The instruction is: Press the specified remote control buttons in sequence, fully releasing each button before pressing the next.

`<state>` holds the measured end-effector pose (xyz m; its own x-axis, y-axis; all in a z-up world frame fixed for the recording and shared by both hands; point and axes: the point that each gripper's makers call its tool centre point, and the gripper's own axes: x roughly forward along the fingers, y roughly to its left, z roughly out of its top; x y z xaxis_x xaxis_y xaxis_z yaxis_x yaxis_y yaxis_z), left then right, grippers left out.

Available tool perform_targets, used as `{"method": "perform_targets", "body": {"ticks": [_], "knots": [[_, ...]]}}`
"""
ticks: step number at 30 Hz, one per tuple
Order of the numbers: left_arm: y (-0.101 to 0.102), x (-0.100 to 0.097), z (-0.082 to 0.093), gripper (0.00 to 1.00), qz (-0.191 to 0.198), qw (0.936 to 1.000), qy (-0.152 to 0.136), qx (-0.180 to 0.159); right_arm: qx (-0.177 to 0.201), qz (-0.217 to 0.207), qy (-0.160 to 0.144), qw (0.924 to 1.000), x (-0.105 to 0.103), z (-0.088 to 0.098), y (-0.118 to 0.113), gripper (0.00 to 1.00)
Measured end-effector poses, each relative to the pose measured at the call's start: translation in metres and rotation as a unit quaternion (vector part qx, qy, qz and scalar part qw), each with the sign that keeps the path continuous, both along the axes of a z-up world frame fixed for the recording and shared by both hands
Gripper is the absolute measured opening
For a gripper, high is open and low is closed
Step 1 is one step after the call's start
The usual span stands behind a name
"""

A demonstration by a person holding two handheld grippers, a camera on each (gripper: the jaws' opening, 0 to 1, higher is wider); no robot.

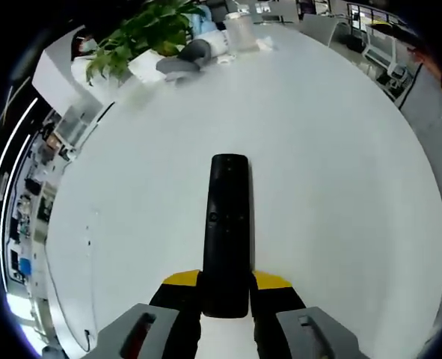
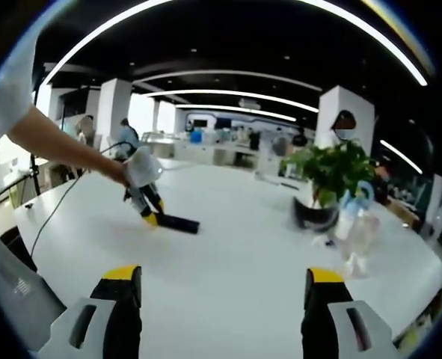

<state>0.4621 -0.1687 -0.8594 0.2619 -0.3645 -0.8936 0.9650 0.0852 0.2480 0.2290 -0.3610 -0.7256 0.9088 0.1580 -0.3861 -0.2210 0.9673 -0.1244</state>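
Note:
A long black remote control lies lengthwise on the white table, its buttons facing up. Its near end is clamped between the yellow-tipped jaws of my left gripper, which is shut on it. From the right gripper view the same remote rests on the table far off at the left, with the left gripper and a person's arm at its end. My right gripper hovers over the table with its jaws wide apart and nothing between them.
A potted green plant stands at the table's far side beside a clear bottle and a dark grey object. A cable trails over the table's left edge. Office desks and pillars lie beyond.

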Motion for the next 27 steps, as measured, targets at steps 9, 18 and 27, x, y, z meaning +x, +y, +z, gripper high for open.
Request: {"method": "perform_targets", "body": {"ticks": [9,18,27], "knots": [[-0.003,0.008,0.001,0.24,-0.003,1.0,-0.002,0.005,0.0,-0.001,-0.001,1.0,0.0,0.0,0.0,0.88],[-0.004,0.02,0.0,0.24,-0.004,0.9999,-0.006,0.016,0.0,-0.003,0.005,1.0,0.0,-0.002,-0.001,0.87],[-0.003,0.033,0.002,0.24,0.009,0.9999,0.003,0.01,-0.003,-0.005,0.009,0.9999,0.0,-0.004,-0.001,0.87]]}}
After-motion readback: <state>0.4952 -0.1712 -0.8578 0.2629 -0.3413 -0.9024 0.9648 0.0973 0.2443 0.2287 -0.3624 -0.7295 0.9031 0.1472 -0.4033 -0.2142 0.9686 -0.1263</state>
